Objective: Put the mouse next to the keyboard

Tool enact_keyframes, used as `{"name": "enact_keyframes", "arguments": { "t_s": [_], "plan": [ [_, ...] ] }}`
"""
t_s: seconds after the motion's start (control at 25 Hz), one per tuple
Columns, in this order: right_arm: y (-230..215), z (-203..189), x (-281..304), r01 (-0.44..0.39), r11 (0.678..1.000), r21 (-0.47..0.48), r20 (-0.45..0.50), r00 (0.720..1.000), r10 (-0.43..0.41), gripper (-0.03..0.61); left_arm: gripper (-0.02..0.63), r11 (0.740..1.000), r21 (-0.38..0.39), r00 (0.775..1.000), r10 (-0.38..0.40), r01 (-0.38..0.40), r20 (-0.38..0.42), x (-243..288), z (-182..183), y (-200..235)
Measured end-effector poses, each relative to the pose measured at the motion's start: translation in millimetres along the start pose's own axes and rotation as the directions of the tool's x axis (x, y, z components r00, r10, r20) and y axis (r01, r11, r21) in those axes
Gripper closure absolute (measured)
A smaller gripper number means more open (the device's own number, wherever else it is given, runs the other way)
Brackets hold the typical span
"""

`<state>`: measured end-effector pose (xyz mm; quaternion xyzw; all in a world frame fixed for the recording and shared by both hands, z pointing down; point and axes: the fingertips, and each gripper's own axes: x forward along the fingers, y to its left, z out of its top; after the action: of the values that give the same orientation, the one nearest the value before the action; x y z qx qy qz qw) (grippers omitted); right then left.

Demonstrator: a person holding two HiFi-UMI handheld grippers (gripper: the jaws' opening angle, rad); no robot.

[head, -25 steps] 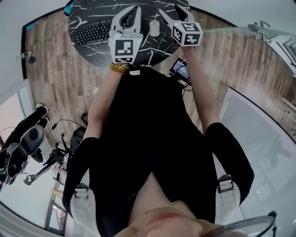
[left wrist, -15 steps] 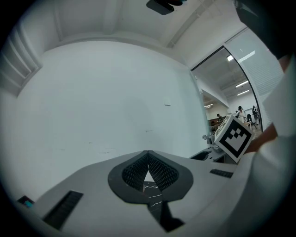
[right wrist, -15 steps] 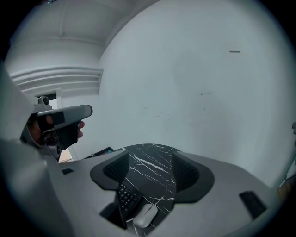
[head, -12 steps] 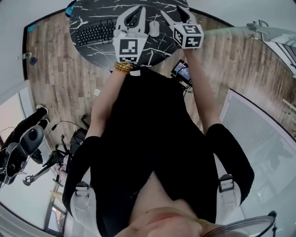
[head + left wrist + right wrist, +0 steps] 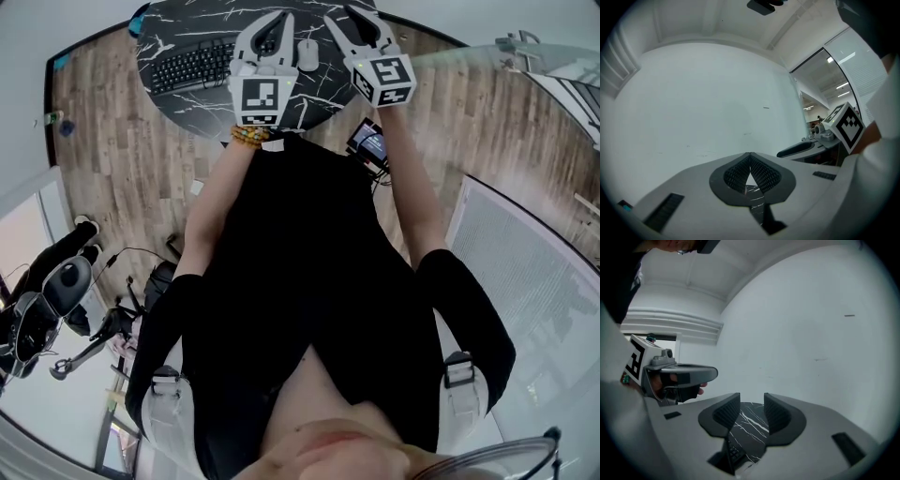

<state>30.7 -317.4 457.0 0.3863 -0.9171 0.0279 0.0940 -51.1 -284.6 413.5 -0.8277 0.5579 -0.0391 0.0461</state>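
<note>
The mouse (image 5: 307, 53) lies on the bench (image 5: 178, 28), right of the keyboard (image 5: 190, 66). The left gripper's (image 5: 750, 154) fingers are together, empty. The right gripper's (image 5: 751, 401) fingers are closing on nothing.

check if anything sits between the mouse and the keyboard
Nothing visible lies on the table between mouse and keyboard. The shut left gripper hangs over that gap in the head view; its height is unclear.

bright even light, heavy fisheye edge distortion
</note>
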Motion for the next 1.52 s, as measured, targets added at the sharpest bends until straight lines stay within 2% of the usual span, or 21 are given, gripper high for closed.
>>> {"name": "enact_keyframes", "arguments": {
  "t_s": [0.08, 0.2, 0.36, 0.52, 0.72, 0.84, 1.04, 1.16, 1.28, 1.4, 1.52],
  "plan": [
    [4, 6, -5, -0.021, 1.0, -0.009, 0.027, 0.999, 0.021, 0.411, 0.6, 1.0, 0.002, 1.0, -0.005, 0.005, 0.003, -1, 1, -2],
    [4, 11, -10, -0.002, 1.0, -0.021, 0.041, 0.999, 0.003, 0.423, 0.6, 1.0, 0.006, 1.0, -0.001, 0.001, 0.002, -3, 0, -3],
    [-2, 27, -21, 0.073, 0.996, -0.046, 0.116, 0.991, -0.067, 0.519, 0.6, 0.999, 0.045, 1.0, 0.003, -0.003, 0.016, -6, 4, -3],
    [-2, 52, -35, 0.103, 0.993, -0.056, 0.213, 0.973, -0.089, 0.521, 0.6, 0.997, 0.071, 0.999, 0.003, -0.007, 0.047, -11, 12, -5],
    [8, 72, -45, 0.129, 0.986, -0.108, 0.273, 0.957, -0.095, 0.535, 0.6, 0.998, 0.053, 0.999, 0.014, -0.016, 0.036, -15, 7, -5],
    [11, 85, -51, 0.165, 0.982, -0.096, 0.307, 0.943, -0.128, 0.535, 0.6, 0.998, 0.06, 0.999, 0.02, -0.022, 0.036, -18, 7, -3],
    [18, 88, -51, 0.225, 0.971, -0.081, 0.303, 0.933, -0.191, 0.54, 0.6, 0.998, 0.046, 0.997, 0.044, -0.047, 0.063, -23, 13, 1],
    [27, 82, -44, 0.255, 0.965, -0.054, 0.298, 0.927, -0.228, 0.541, 0.6, 0.996, 0.064, 0.996, 0.058, -0.062, 0.068, -27, 15, 4],
    [38, 76, -37, 0.252, 0.967, -0.023, 0.295, 0.926, -0.234, 0.543, 0.6, 0.995, 0.065, 0.994, 0.071, -0.076, 0.087, -29, 16, 7],
    [47, 72, -33, 0.252, 0.967, -0.031, 0.304, 0.924, -0.231, 0.543, 0.6, 0.994, 0.056, 0.989, 0.084, -0.092, 0.122, -38, 20, 12],
    [55, 64, -33, 0.241, 0.97, -0.041, 0.29, 0.932, -0.22, 0.545, 0.6, 0.995, 0.05, 0.99, 0.08, -0.087, 0.118, -46, 19, 14]
  ]
}}
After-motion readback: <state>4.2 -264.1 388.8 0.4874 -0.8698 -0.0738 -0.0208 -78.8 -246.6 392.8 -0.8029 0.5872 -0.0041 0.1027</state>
